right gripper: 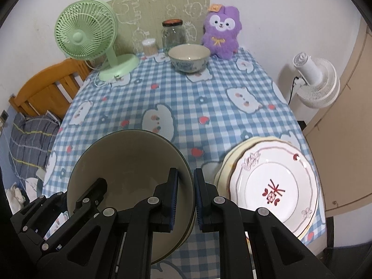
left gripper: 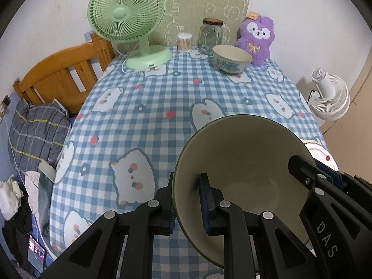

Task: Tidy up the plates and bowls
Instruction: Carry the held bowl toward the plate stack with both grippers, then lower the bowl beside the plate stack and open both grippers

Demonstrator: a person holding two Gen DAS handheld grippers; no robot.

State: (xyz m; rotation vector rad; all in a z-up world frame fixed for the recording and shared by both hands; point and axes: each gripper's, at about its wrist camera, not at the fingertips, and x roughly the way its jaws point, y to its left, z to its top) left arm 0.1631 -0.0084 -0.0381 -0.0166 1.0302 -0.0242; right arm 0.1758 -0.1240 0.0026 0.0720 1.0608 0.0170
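Over the near end of a table covered in a blue checked cloth (left gripper: 148, 116), two hand-held grippers carry one large cream bowl (left gripper: 244, 162) between them, both angled steeply downward. On the left side, the left gripper (left gripper: 188, 202) is clamped on the bowl's left rim, one finger outside the wall and one inside. On the right side, the right gripper (right gripper: 186, 197) pinches the opposite rim the same way, one pad inside the bowl and one outside. The bowl tilts, its opening facing away from the cameras.

Left of the table, a wooden bed frame (left gripper: 60, 74) stands just beside the table's edge. At the far end stand a green fan (left gripper: 130, 18), a glass jar (left gripper: 210, 36), a smaller patterned bowl (right gripper: 188, 58) and a purple plush toy (right gripper: 222, 31). The cloth between the held bowl and that far row lies open.

Right of the held bowl, close beside the right gripper, a stack of plates (right gripper: 272, 181) sits at the table's near right corner, near its edge. Beyond that edge stands a white fan (right gripper: 313, 81).
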